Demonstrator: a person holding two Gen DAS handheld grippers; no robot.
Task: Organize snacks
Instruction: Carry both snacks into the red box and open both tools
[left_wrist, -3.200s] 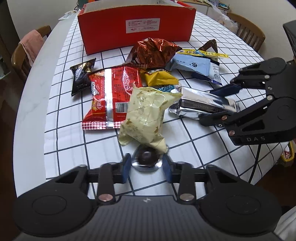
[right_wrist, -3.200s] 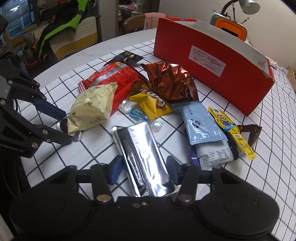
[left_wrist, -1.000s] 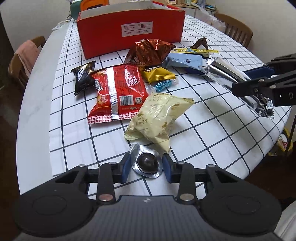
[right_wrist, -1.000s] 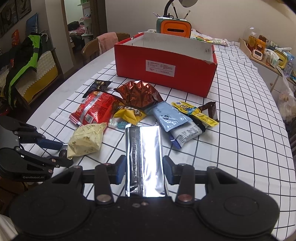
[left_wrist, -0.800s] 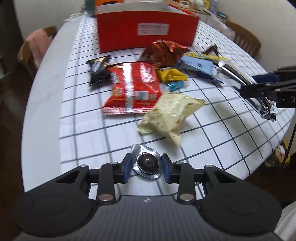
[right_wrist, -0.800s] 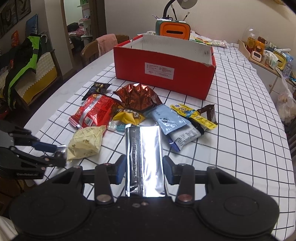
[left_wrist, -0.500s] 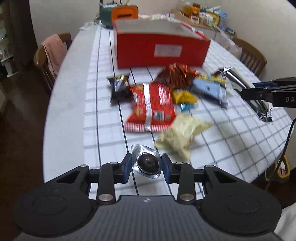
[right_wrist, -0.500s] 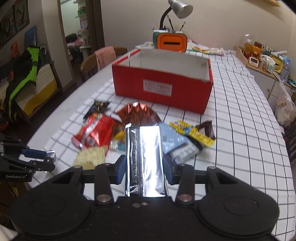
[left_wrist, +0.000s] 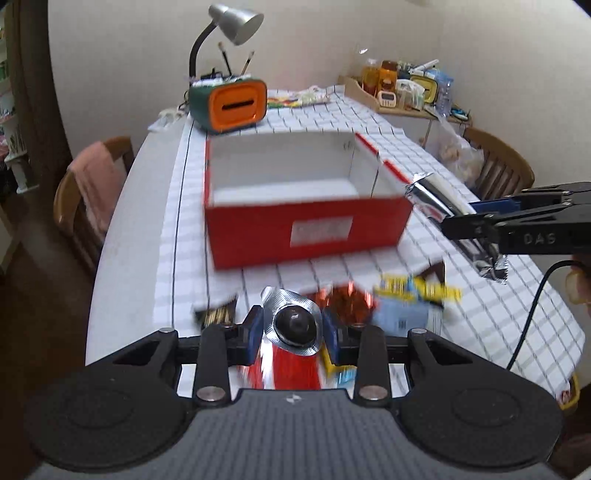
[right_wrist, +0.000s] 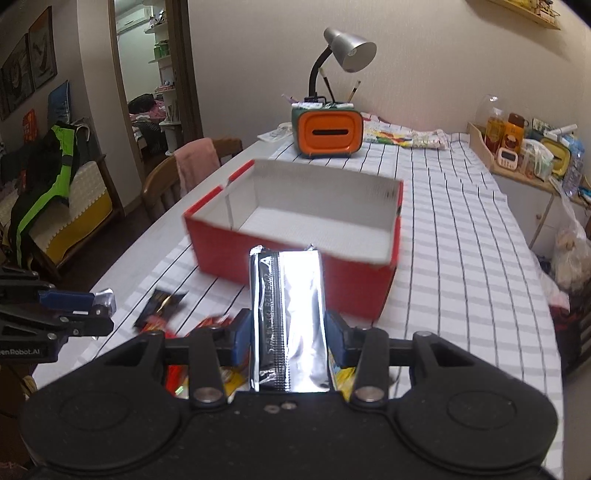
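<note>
My left gripper is shut on a small silver foil candy with a dark round centre, held in the air in front of the red box. The right gripper is shut on a long silver foil pouch, also lifted clear of the table, short of the red box. The box is open on top, white inside, and I see nothing in it. In the left wrist view the right gripper hangs at the box's right corner with the silver pouch. Other snack packs lie blurred below.
An orange and green holder with a grey desk lamp stands behind the box. The checked tablecloth covers the table. Chairs stand at the left and right. A shelf of bottles sits at the far right.
Both grippers rose off the table with their snacks and moved toward the red box; the view now looks into its open top. The loose snacks dropped to the bottom of the frames.
</note>
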